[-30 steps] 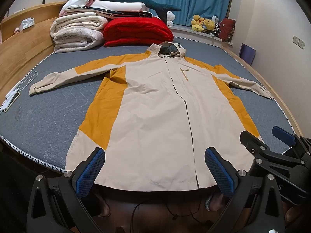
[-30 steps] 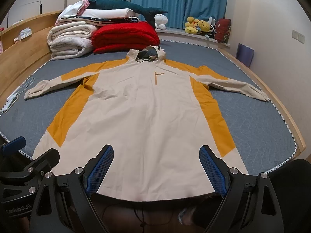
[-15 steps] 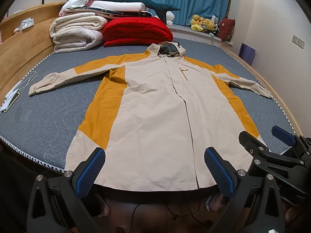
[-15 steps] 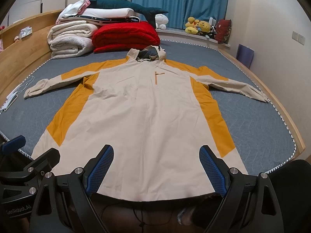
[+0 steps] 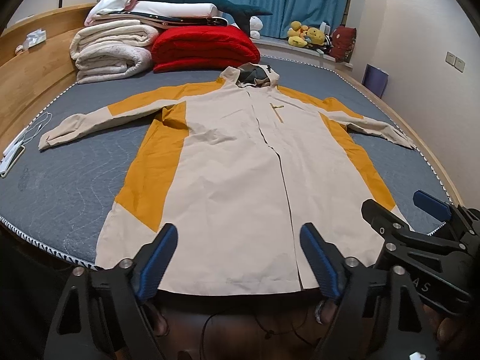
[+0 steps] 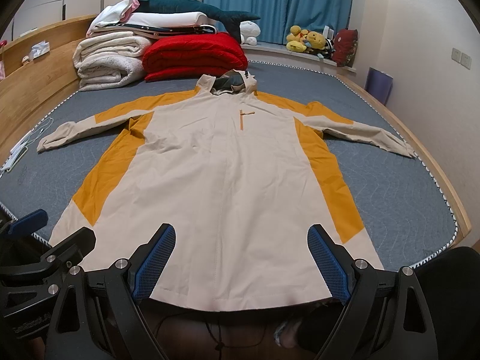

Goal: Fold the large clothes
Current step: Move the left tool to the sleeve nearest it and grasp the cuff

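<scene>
I see the big coat (image 5: 240, 180) lying flat on the gray bed (image 5: 60, 180), sleeves spread out. My left gripper (image 5: 238, 258) is closing above the hem, gripping nothing. My right gripper (image 6: 241, 259) hangs wide, empty too.

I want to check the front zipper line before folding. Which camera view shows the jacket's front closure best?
The left wrist view: the front closure runs there as a dark open seam down the jacket. In the right wrist view it is only a faint crease.
</scene>
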Action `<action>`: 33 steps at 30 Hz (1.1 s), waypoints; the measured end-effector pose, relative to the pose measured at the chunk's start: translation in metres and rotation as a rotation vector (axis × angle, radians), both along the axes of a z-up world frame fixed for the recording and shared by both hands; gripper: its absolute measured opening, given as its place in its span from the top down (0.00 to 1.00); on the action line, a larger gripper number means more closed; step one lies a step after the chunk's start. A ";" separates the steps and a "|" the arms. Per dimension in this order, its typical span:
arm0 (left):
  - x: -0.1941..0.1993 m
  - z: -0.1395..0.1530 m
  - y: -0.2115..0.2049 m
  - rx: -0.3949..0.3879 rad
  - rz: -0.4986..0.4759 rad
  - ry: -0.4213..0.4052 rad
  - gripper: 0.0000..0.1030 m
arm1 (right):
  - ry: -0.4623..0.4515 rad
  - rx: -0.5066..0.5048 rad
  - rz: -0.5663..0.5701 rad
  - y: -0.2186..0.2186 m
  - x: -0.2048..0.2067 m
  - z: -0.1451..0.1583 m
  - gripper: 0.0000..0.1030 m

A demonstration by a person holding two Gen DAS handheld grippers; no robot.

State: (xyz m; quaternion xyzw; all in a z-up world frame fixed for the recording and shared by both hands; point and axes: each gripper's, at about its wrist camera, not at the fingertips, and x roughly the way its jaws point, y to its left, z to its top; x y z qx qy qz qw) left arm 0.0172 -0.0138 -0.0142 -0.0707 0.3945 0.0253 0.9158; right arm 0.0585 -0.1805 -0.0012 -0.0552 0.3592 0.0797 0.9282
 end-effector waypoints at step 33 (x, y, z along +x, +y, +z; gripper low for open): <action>0.192 0.065 0.145 0.090 0.120 -0.127 0.53 | -0.129 0.099 0.006 -0.019 0.105 0.079 0.54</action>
